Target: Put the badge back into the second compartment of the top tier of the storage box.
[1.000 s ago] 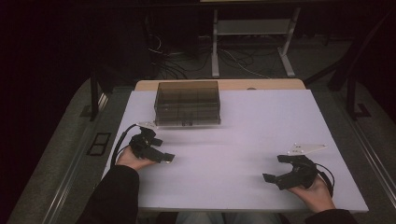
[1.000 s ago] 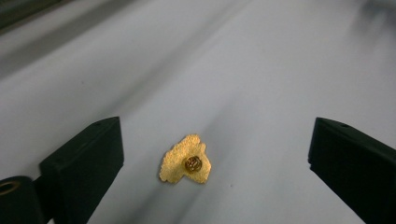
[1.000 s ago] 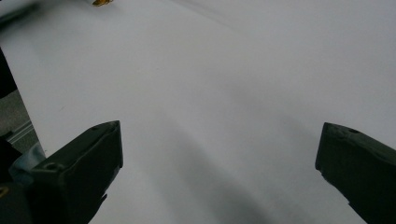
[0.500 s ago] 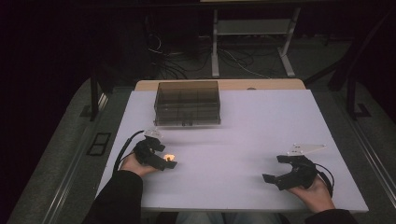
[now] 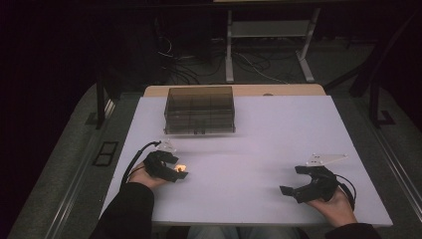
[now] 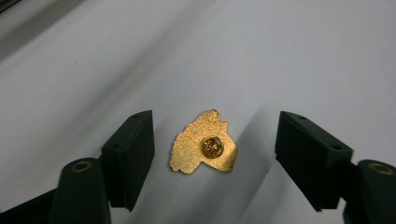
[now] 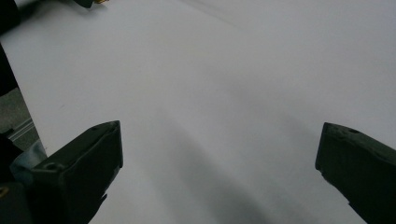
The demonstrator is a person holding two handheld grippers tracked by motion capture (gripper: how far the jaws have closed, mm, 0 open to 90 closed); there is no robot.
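Observation:
A small gold pin (image 6: 203, 149) lies back side up on the white table (image 5: 259, 129), its round clasp showing. In the high view the gold pin (image 5: 181, 168) glints at the near left of the table. My left gripper (image 6: 215, 126) points down over it, a black jaw on each side. The jaws have just been closing, with the pin between them and a gap left on both sides. From above, the left gripper (image 5: 179, 170) sits in a hand at the near left. My right gripper (image 5: 291, 180) rests at the near right. In its own view the right gripper (image 7: 219, 135) is open over bare table.
A smoky clear box (image 5: 199, 109) with compartments stands at the table's far left of centre. A wooden edge (image 5: 298, 90) shows behind the white sheet. Cables and a metal stand (image 5: 268, 50) lie on the floor beyond. Dark floor surrounds the table.
The left gripper has shifted slightly toward the near edge, and a gold glint now shows at its jaws. The right hand has kept still.

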